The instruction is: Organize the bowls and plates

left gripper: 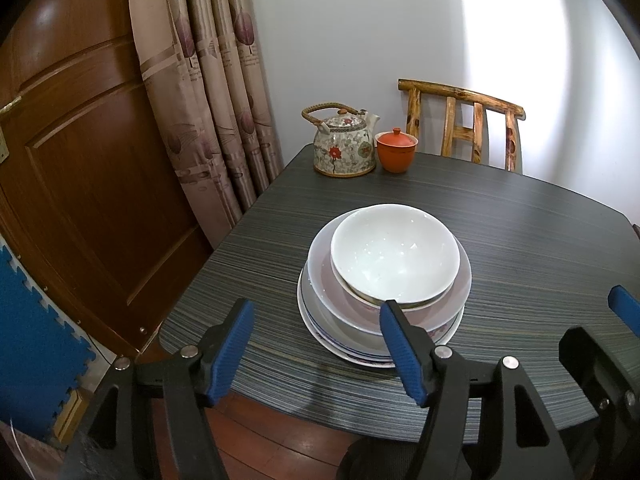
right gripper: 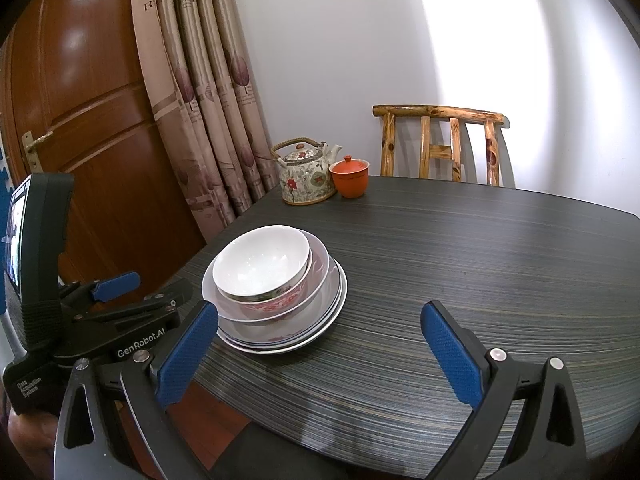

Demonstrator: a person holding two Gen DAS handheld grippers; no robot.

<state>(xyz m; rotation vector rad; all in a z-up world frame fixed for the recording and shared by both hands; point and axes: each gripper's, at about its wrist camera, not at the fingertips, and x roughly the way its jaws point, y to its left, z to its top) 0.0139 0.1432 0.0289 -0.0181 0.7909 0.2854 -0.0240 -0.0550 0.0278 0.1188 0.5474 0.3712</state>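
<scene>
A round, glossy white bowl sits mouth-up, nested in a patterned bowl on a stack of round, glazed plates, near the 7 o'clock edge of a dark, finely striped table. The stack stands upright. At the table's 11 o'clock, a floral ceramic teapot sits just beside a matte orange lidded cup. The left gripper and right gripper both gape wide with nothing between their ribbed blue pads, close to the stack.
</scene>
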